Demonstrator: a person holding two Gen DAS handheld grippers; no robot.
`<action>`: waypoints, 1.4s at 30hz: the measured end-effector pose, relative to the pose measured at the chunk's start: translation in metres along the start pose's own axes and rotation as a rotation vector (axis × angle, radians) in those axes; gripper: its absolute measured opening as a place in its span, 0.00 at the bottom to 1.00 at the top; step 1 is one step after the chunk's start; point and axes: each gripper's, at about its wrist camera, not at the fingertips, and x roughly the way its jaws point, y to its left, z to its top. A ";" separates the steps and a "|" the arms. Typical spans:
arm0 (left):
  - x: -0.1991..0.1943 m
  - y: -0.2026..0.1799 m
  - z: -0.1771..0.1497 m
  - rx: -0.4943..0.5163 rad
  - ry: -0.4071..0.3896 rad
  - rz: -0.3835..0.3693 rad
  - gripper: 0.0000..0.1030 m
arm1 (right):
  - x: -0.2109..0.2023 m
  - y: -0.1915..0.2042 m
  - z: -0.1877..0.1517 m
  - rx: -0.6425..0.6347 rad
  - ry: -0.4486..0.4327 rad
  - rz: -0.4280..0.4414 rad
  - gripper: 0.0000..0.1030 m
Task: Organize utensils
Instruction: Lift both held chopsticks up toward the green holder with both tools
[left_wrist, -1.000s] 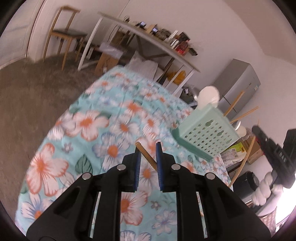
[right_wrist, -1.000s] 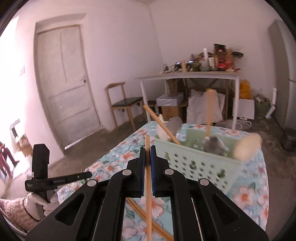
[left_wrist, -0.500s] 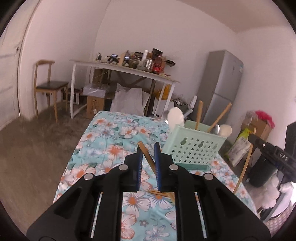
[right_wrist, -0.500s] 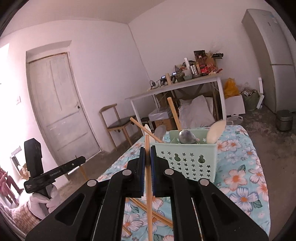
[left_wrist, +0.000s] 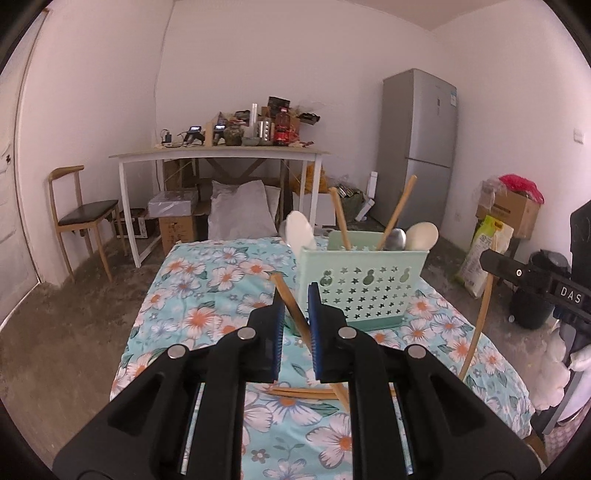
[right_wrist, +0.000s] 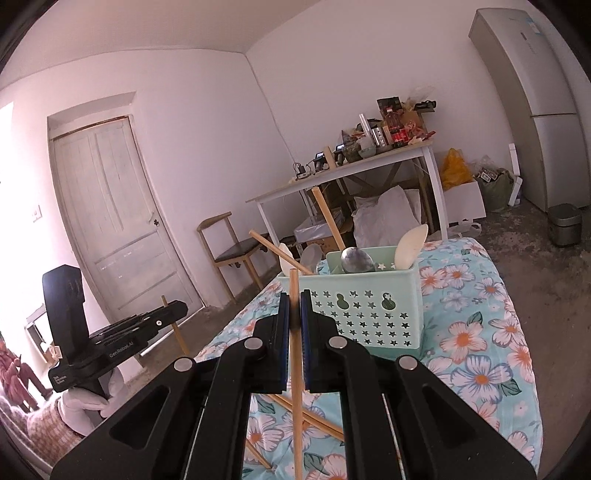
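Observation:
A mint-green perforated basket (left_wrist: 365, 288) stands on the flowered tablecloth, holding wooden chopsticks, a metal spoon (left_wrist: 396, 238) and pale spoons. My left gripper (left_wrist: 297, 308) is shut on a wooden chopstick (left_wrist: 291, 306) that slants across its blue pads, just in front of the basket's left corner. My right gripper (right_wrist: 294, 314) is shut on another chopstick (right_wrist: 295, 369), held upright before the basket (right_wrist: 369, 306). Each gripper also shows in the other's view, the right gripper (left_wrist: 517, 275) at the right and the left gripper (right_wrist: 122, 339) at the left.
Loose chopsticks (left_wrist: 306, 393) lie crossed on the cloth (left_wrist: 207, 295) below both grippers; the loose chopsticks (right_wrist: 314, 417) also show in the right wrist view. Beyond the table's far edge are a white desk (left_wrist: 221, 155), a chair (left_wrist: 85, 214) and a fridge (left_wrist: 417, 147). White-gloved hands hold the grippers.
My left gripper has rolled level and lifted with its chopstick, coming square to the basket. My right gripper has shifted sideways and rolled slightly, its chopstick still clamped.

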 end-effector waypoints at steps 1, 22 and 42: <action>0.001 -0.002 0.000 0.005 0.005 -0.003 0.11 | 0.000 0.000 0.000 0.000 -0.001 -0.002 0.06; 0.006 -0.014 0.001 0.029 0.018 -0.022 0.11 | -0.002 -0.001 0.000 0.005 0.000 0.003 0.06; 0.006 -0.015 0.001 0.029 0.019 -0.022 0.11 | -0.002 -0.002 0.000 0.006 -0.001 0.005 0.06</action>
